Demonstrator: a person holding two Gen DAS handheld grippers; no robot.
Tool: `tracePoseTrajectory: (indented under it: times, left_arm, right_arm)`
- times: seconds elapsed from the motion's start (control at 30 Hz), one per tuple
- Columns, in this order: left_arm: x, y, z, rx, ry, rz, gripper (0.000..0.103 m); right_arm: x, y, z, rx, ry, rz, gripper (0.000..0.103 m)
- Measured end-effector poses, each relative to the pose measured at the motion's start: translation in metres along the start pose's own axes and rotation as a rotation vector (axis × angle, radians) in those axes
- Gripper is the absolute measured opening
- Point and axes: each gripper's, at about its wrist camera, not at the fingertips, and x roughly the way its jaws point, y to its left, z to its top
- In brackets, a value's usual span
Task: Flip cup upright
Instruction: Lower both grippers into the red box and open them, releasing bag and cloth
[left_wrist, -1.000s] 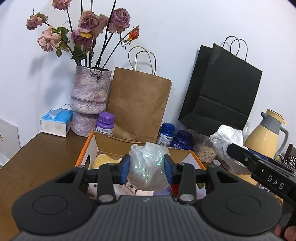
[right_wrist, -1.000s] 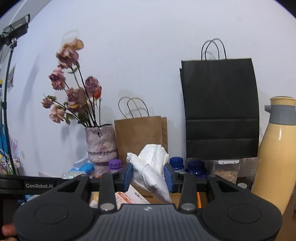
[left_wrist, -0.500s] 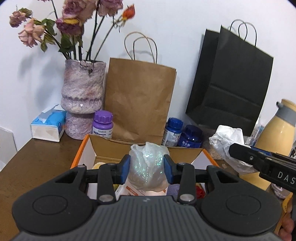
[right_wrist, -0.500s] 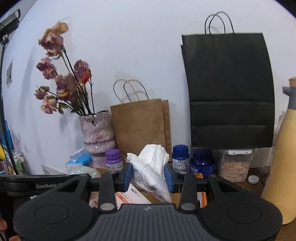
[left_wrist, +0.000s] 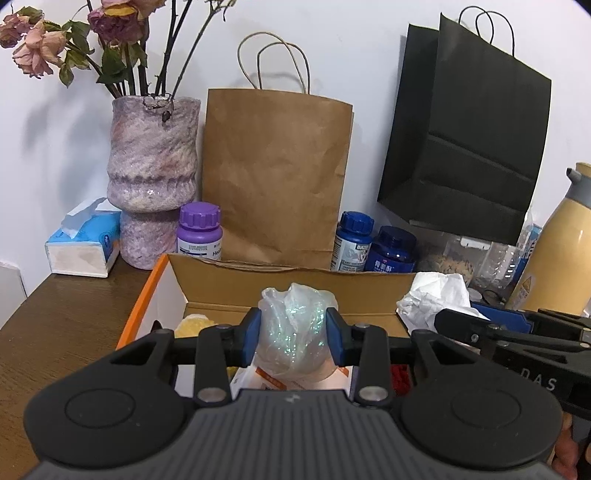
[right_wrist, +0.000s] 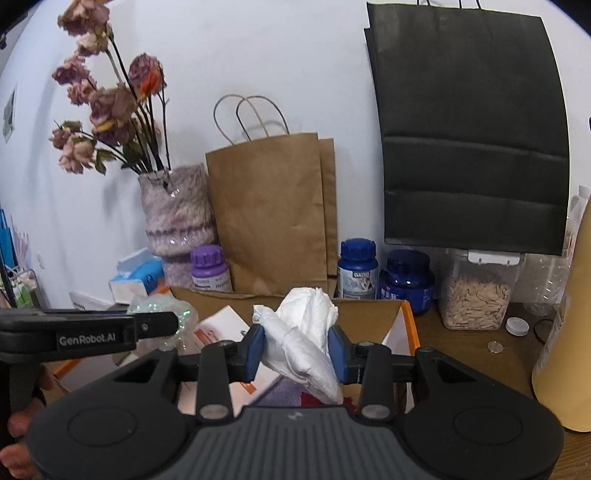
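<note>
While scanning the left wrist view for the cup: none found. Possibly down inside the cardboard box (left_wrist: 291, 282), possibly off frame; cannot tell. Left gripper (left_wrist: 293, 332) clamped as tight as it goes on an iridescent plastic wad (left_wrist: 297, 306), both pads pressing its sides, held over the box's near edge. Against the earlier frames: closer to the box and lower, vase (left_wrist: 153, 162) and brown bag (left_wrist: 273, 177) looming larger, flower heads now cropped at the top. Same grip on the wad.

Right wrist view: again no cup. Right gripper (right_wrist: 295, 349) partly closed on a crumpled white tissue (right_wrist: 306, 314), pinched between both pads with its tail hanging below, over the same box. Against earlier: black bag (right_wrist: 469, 129) now cropped at the top, yellow flask (right_wrist: 565, 350) slid almost out at the right edge, seed jar (right_wrist: 476, 295) larger. Same hold.

Handling, judged only: material unseen, so weight, stiffness and slip not tellable. Probably best taken across the side wall, leaving room to turn — but both tongs full, so one wad to shed first.
</note>
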Motion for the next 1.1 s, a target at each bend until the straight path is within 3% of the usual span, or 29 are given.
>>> tracePoseTrajectory:
  times: [0.1,0.17,0.23,0.3,0.33,0.4,0.53,1.1]
  left_arm:
    - [0.001,-0.001,-0.002,0.011,-0.001,0.017,0.049]
    - [0.002,-0.001,-0.002,0.013,0.001,0.019,0.058]
    - [0.001,0.001,-0.002,0.006,-0.004,0.030,0.081]
    - [0.001,0.002,-0.002,0.006,-0.010,0.046,0.086]
    - [0.002,0.003,-0.001,0.002,-0.008,0.047,0.090]
    - [0.001,0.006,-0.001,-0.014,-0.011,0.049,0.102]
    - [0.000,0.008,0.000,-0.022,-0.024,0.067,0.103]
    - [-0.024,0.011,0.007,-0.043,-0.031,0.104,0.103]
  right_arm:
    - [0.005,0.000,-0.004,-0.017,0.019,-0.023,0.047]
    - [0.009,-0.001,-0.005,-0.020,0.036,-0.034,0.062]
    - [0.011,-0.002,-0.007,-0.022,0.041,-0.056,0.063]
    - [0.013,-0.005,-0.007,-0.010,0.052,-0.066,0.077]
    - [0.014,-0.007,-0.008,-0.005,0.058,-0.068,0.088]
    - [0.016,-0.008,-0.009,-0.003,0.062,-0.079,0.095]
    - [0.015,-0.010,-0.008,0.001,0.065,-0.086,0.103]
    - [-0.008,0.002,0.005,-0.015,0.038,-0.063,0.103]
